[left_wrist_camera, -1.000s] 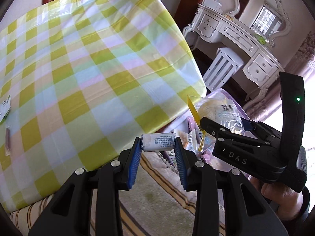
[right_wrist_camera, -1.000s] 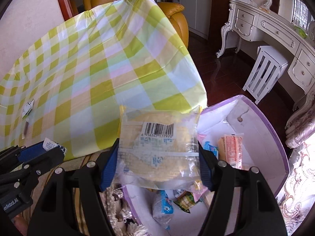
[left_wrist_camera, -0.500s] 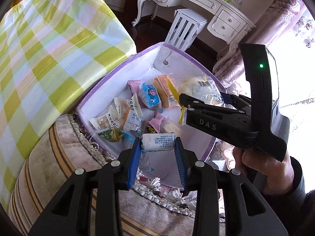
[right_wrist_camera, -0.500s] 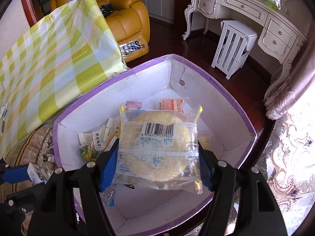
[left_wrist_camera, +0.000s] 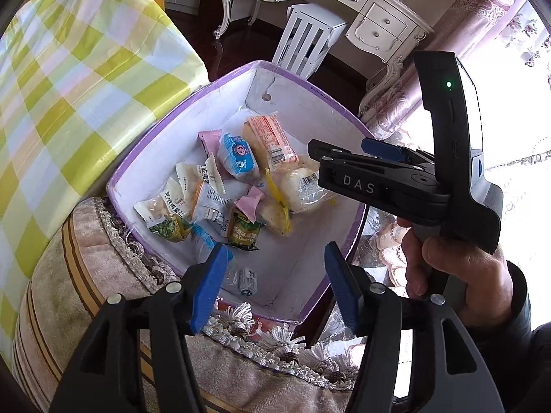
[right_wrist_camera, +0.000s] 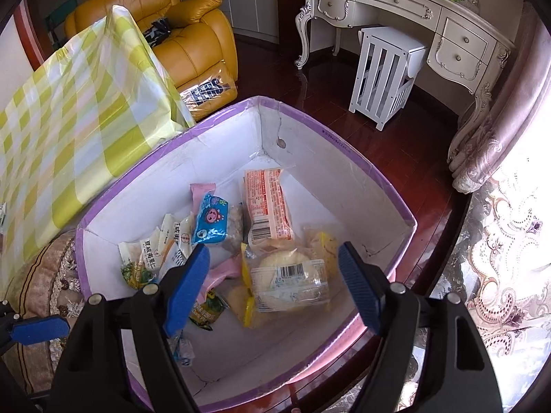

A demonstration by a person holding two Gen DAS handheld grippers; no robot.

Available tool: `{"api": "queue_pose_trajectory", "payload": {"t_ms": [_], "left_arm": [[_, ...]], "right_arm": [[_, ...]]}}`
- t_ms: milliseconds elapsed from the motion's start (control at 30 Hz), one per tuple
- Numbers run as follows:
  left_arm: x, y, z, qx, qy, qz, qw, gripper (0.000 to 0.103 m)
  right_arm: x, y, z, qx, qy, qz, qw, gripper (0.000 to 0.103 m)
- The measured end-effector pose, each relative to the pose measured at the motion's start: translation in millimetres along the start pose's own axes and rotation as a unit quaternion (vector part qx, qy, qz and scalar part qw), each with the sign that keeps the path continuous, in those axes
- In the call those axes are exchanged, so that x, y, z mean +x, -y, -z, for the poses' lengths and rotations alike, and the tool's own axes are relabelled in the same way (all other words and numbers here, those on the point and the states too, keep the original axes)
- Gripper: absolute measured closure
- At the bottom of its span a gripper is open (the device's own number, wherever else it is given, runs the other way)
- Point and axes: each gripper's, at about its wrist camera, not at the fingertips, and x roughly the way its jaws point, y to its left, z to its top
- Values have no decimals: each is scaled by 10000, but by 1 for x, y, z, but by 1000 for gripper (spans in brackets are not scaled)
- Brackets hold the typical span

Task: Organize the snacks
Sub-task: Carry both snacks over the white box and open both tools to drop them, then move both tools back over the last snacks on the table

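- We held our left gripper (left_wrist_camera: pixel 275 285) over the near corner of the purple-rimmed box (left_wrist_camera: pixel 220 84); its jaws were opening, blue pads apart and pressing on nothing.
- A small white-wrapped roll (left_wrist_camera: pixel 248 280) lay on the box floor below and between those pads, touching neither of them.
- Our right gripper (right_wrist_camera: pixel 274 284) hung over the same box (right_wrist_camera: pixel 365 168), its jaws also opening, with nothing clamped between them.
- The clear bun packet with a barcode (right_wrist_camera: pixel 289 282) lay in the box under that gripper, free of both pads; in the left view it sat beneath the right gripper's tip (left_wrist_camera: pixel 303 189).
- A hand (left_wrist_camera: pixel 458 268) gripped the right gripper's handle at the right edge of the left view.
- More snacks filled the far half of the box: an orange-printed packet (right_wrist_camera: pixel 267 206) toward the back corner, a blue cartoon packet (right_wrist_camera: pixel 211 220) just beside it, a pink packet (right_wrist_camera: pixel 201 192) behind that, white sachets (right_wrist_camera: pixel 162 244) and green packets (left_wrist_camera: pixel 246 232) toward the left wall.
- The box rested on a fringed, striped cushion (left_wrist_camera: pixel 79 275), beside the counter's yellow-green checked cloth (left_wrist_camera: pixel 75 79).
- Beyond stood a white slatted stool (right_wrist_camera: pixel 382 69), an ornate white dressing table (right_wrist_camera: pixel 396 3) and a yellow armchair (right_wrist_camera: pixel 193 38).
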Motion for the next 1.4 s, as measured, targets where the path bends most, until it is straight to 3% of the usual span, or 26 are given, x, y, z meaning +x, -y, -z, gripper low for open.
{"api": "queue_pose_trajectory", "payload": {"t_ms": [300,500,800,1133,1233,1300,1400], "left_arm": [[-27,-30,-3,-222,571,-639,9961,46],[-58,-72,3,-672,1099,-1142,9851,46],[-112,-164,38,-1783,1622,-1909,9516,46],[-166,-274,110,-3083,1729,-2650,8971,46],[-174,-307,126,-3392,1676,-2705,8853,47],[-177,-323,131,-3435,1626,-2773,8824,47],[-172,-342,131,-3469,1508,-2707,8853,55]], "right_arm": [[-13,-45,-14,-406,221,-319,9984,26],[-23,-88,-23,-796,369,-603,9943,26],[-31,-156,-30,-1256,389,-1091,9853,26],[-34,-215,-37,-1606,412,-1405,9761,26],[-31,-233,-38,-1714,361,-1491,9732,26],[-29,-246,-38,-1783,336,-1556,9710,26],[-24,-264,-38,-1898,245,-1687,9669,26]]}}
